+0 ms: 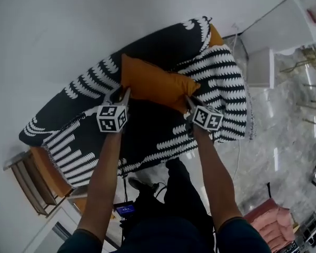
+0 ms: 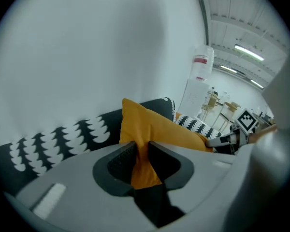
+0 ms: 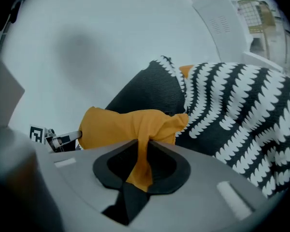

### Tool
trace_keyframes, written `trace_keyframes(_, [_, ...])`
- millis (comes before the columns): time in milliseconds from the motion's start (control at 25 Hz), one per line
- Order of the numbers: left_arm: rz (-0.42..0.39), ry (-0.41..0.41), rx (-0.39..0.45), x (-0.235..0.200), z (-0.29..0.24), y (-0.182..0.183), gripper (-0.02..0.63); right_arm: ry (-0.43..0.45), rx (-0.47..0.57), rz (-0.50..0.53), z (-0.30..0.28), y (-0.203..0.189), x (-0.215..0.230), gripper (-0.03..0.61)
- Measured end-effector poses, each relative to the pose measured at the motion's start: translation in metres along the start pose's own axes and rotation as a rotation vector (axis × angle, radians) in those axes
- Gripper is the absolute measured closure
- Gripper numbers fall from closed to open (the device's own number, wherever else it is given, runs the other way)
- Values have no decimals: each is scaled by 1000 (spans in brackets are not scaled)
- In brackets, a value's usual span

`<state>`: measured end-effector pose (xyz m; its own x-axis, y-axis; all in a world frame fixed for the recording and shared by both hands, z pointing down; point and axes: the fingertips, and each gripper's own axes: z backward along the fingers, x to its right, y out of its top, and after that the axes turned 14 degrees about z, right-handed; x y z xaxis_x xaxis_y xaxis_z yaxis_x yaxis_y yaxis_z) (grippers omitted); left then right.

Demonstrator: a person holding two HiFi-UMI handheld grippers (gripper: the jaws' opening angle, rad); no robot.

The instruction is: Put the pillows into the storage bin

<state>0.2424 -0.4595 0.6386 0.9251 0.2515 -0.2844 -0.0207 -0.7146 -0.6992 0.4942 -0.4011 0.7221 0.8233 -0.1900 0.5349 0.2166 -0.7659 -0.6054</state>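
The left gripper (image 2: 141,151) pinches one corner of the orange pillow (image 1: 157,86), its jaws nearly closed on the fabric. The right gripper (image 3: 143,151) clamps the opposite corner, against the patterned sofa's (image 1: 84,96) backrest.

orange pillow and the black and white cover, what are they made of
The orange pillow looks like soft matte cloth, perhaps cotton or polyester: its corners bunch into thin folds. The black and white cover looks like matte textile, weave unclear; it hangs limply at its edge.
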Motion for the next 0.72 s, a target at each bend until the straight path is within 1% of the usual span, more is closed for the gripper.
trace_keyframes(200, [66, 88, 100, -53, 84, 11, 531, 95, -23, 128, -13, 15, -86, 508])
trace_keyframes(400, [115, 157, 196, -105, 173, 19, 532, 171, -16, 233, -21, 23, -180, 511])
trace_keyframes(560, [173, 246, 291, -140, 248, 15, 534, 269, -28, 335, -29, 30, -254, 514])
trace_keyframes(720, [200, 294, 346, -172, 324, 3, 535, 324, -30, 396, -22, 18, -330, 515])
